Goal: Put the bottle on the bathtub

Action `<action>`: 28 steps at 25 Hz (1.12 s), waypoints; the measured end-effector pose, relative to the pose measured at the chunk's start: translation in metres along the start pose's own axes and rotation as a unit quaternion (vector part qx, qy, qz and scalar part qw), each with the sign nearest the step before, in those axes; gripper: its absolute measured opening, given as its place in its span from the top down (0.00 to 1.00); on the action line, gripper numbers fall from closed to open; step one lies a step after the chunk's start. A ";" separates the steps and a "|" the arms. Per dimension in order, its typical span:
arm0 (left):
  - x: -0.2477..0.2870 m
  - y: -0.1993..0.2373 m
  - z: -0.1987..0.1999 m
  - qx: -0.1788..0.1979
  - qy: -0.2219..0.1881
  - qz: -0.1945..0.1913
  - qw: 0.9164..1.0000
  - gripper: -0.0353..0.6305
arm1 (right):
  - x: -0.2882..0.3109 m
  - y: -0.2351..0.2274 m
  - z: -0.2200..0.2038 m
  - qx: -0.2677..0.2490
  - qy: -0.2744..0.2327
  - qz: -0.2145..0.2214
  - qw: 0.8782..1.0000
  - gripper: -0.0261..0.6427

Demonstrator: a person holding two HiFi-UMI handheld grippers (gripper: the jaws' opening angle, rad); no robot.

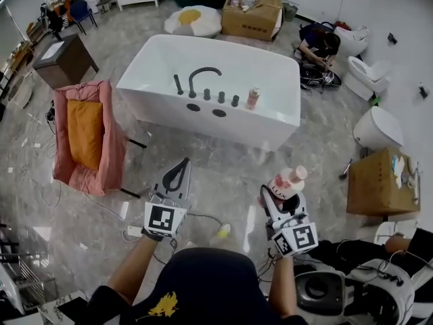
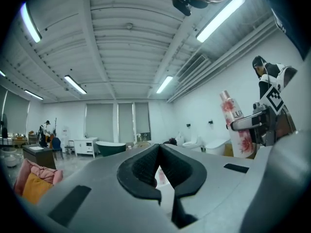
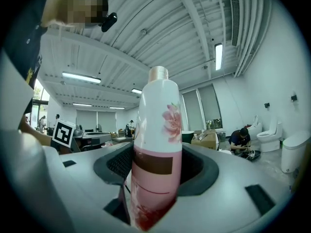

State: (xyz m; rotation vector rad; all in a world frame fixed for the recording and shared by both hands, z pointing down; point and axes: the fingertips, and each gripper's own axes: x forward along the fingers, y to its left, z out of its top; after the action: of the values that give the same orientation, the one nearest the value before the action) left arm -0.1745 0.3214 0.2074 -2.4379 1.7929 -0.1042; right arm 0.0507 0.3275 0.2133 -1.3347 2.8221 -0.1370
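Note:
A white bathtub [image 1: 203,123] with a black faucet [image 1: 201,76] stands in the middle of the room, some way ahead of both grippers. A small pink bottle [image 1: 253,98] stands on its near rim. My right gripper [image 1: 280,193] is shut on a white and pink flowered bottle [image 1: 292,177], held upright between the pads [image 3: 112,165]. The same bottle [image 3: 156,144] fills the right gripper view and shows at the right of the left gripper view [image 2: 236,127]. My left gripper [image 1: 181,168] hovers level over the floor, shut, with nothing between its fingertips [image 2: 158,146].
A pink chair with an orange cushion [image 1: 84,137] stands left of the tub. Toilets [image 1: 375,127] and a cardboard box [image 1: 377,181] are on the right. A person crouches at the back right [image 1: 319,46]. Cables and a yellow item [image 1: 222,232] lie on the floor near me.

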 end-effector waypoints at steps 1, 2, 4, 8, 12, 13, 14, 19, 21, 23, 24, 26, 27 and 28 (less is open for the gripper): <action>0.009 -0.010 -0.001 0.003 0.003 -0.003 1.000 0.93 | 0.001 -0.012 -0.002 0.002 0.000 0.004 1.000 0.59; 0.019 -0.020 -0.002 0.008 0.009 -0.006 1.000 0.93 | 0.002 -0.024 -0.004 0.006 -0.001 0.007 1.000 0.59; 0.037 -0.038 -0.003 0.016 0.015 -0.006 1.000 0.93 | 0.002 -0.048 -0.007 0.014 -0.004 0.010 1.000 0.59; 0.070 -0.064 -0.002 0.028 0.026 -0.008 0.999 0.93 | 0.002 -0.094 -0.013 0.028 -0.004 0.007 1.000 0.59; 0.094 -0.078 0.003 0.028 0.026 -0.006 0.999 0.93 | 0.003 -0.128 -0.020 0.038 0.002 0.002 0.999 0.59; 0.098 -0.080 0.001 0.029 0.029 -0.007 0.999 0.93 | 0.004 -0.134 -0.021 0.038 0.003 0.002 0.999 0.59; 0.102 -0.081 0.001 0.029 0.030 -0.007 0.999 0.93 | 0.005 -0.139 -0.022 0.037 0.003 0.001 0.999 0.59; 0.121 -0.082 0.002 0.034 0.028 -0.014 0.999 0.93 | 0.014 -0.155 -0.022 0.034 0.007 0.001 0.999 0.59; 0.134 -0.082 0.003 0.027 0.021 -0.014 0.999 0.93 | 0.019 -0.165 -0.023 0.041 0.004 -0.004 0.999 0.59; 0.146 -0.082 -0.003 0.030 0.023 -0.022 0.999 0.93 | 0.025 -0.175 -0.026 0.051 0.002 -0.013 0.999 0.59; 0.153 -0.080 -0.008 0.037 0.028 -0.029 0.999 0.93 | 0.029 -0.179 -0.028 0.056 0.004 -0.019 0.998 0.59; 0.166 -0.072 -0.016 0.038 0.032 -0.035 0.998 0.93 | 0.042 -0.185 -0.031 0.062 0.010 -0.027 0.998 0.59; 0.174 -0.066 -0.019 0.031 0.032 -0.036 0.998 0.93 | 0.051 -0.187 -0.032 0.063 0.013 -0.029 0.998 0.59; 0.183 -0.060 -0.021 0.024 0.031 -0.036 0.999 0.93 | 0.060 -0.188 -0.032 0.062 0.014 -0.030 0.997 0.59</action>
State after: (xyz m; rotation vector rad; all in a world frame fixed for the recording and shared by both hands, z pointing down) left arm -0.0660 0.1635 0.2341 -2.4924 1.7056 -0.2288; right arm 0.1562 0.1646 0.2632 -1.4017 2.7448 -0.3299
